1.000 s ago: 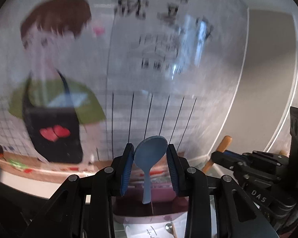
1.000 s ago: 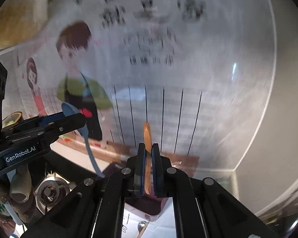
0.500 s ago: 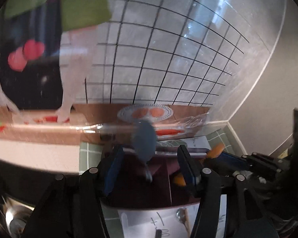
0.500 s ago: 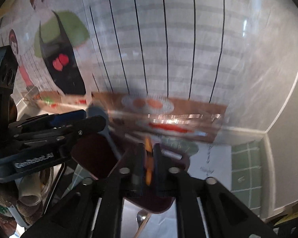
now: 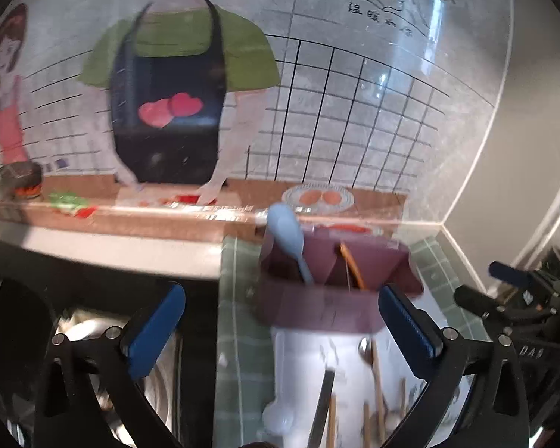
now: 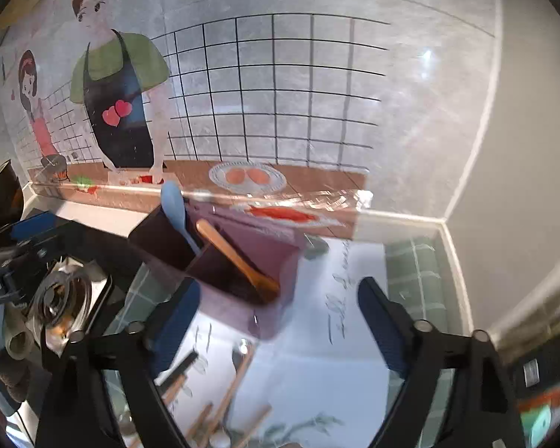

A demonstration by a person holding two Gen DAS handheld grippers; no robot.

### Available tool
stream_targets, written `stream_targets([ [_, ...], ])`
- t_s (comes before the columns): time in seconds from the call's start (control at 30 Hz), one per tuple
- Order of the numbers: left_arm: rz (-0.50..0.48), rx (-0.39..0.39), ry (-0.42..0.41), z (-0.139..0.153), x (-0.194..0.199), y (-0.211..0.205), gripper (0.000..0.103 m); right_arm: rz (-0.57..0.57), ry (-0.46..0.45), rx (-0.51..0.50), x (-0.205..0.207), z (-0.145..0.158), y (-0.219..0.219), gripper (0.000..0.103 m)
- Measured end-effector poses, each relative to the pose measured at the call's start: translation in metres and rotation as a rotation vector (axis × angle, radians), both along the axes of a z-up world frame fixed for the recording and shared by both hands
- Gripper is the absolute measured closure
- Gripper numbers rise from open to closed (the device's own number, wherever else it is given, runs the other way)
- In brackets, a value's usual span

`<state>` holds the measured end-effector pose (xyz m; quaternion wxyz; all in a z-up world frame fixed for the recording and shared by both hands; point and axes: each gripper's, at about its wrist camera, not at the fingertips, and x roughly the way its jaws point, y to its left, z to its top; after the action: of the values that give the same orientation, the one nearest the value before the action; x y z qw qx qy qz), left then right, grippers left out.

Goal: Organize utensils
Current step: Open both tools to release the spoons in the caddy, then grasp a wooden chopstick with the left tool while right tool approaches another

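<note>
A purple two-compartment utensil holder (image 5: 317, 310) (image 6: 283, 261) stands on a white mat by the wall. A light blue spoon (image 5: 287, 235) (image 6: 173, 201) leans in its left compartment, and a wooden spoon (image 5: 351, 265) (image 6: 231, 254) leans in the right one. My left gripper (image 5: 282, 330) hovers just before the holder, its jaws opening wide, with nothing held between them. My right gripper (image 6: 280, 326) hangs over the holder's near right side, its jaws also opening and nothing in them. Several more utensils (image 5: 369, 392) (image 6: 212, 392) lie on the mat below.
A sink with a metal drain (image 6: 61, 298) lies to the left of the green checked cloth (image 5: 239, 298). A glossy illustrated wall panel stands right behind the holder. The other gripper shows at each view's edge (image 5: 511, 298) (image 6: 18, 246).
Both grippers dropped toward the holder and opened. The blue spoon left the left jaws and the wooden spoon left the right jaws; both now stand in the holder.
</note>
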<state>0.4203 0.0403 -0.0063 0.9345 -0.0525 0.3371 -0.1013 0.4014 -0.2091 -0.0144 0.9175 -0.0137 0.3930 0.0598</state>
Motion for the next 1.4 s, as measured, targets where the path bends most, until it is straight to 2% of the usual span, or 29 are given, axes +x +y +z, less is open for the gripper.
stream_targets([
  [0.2, -0.002, 0.026, 0.042, -0.020, -0.054, 0.002, 0.000, -0.013, 0.053, -0.023, -0.049, -0.019, -0.007, 0.012],
  [0.4, 0.004, 0.038, 0.071, -0.052, -0.090, -0.002, 0.000, -0.105, 0.113, 0.009, -0.093, -0.050, -0.025, 0.012],
  [0.47, -0.028, 0.050, 0.100, -0.066, -0.095, -0.007, 0.000, -0.123, 0.131, -0.001, -0.106, -0.061, -0.026, 0.012],
  [0.63, -0.128, 0.142, 0.172, -0.097, -0.102, -0.027, 0.000, -0.118, 0.163, -0.015, -0.128, -0.081, -0.023, 0.012],
  [0.83, -0.155, 0.087, 0.230, -0.117, -0.108, -0.030, 0.000, -0.164, 0.160, -0.057, -0.144, -0.093, -0.023, 0.011],
  [1.0, -0.186, 0.087, 0.220, -0.116, -0.111, -0.043, 0.001, -0.142, 0.162, -0.075, -0.153, -0.102, -0.023, 0.011],
  [1.07, -0.175, 0.083, 0.225, -0.114, -0.109, -0.046, 0.006, -0.123, 0.178, -0.063, -0.154, -0.104, -0.024, 0.011],
  [1.1, -0.179, 0.084, 0.226, -0.114, -0.107, -0.047, 0.011, -0.112, 0.185, -0.054, -0.154, -0.105, -0.024, 0.011],
  [1.13, -0.189, 0.088, 0.230, -0.114, -0.106, -0.049, 0.025, -0.107, 0.186, -0.054, -0.155, -0.105, -0.024, 0.011],
  [1.23, -0.205, 0.106, 0.258, -0.118, -0.100, -0.055, 0.055, -0.109, 0.172, -0.061, -0.157, -0.103, -0.024, 0.012],
  [1.33, -0.245, 0.088, 0.316, -0.127, -0.092, -0.060, 0.076, -0.108, 0.170, -0.052, -0.159, -0.102, -0.027, 0.012],
  [1.4, -0.260, 0.067, 0.345, -0.130, -0.089, -0.063, 0.081, -0.106, 0.172, -0.051, -0.160, -0.102, -0.029, 0.012],
])
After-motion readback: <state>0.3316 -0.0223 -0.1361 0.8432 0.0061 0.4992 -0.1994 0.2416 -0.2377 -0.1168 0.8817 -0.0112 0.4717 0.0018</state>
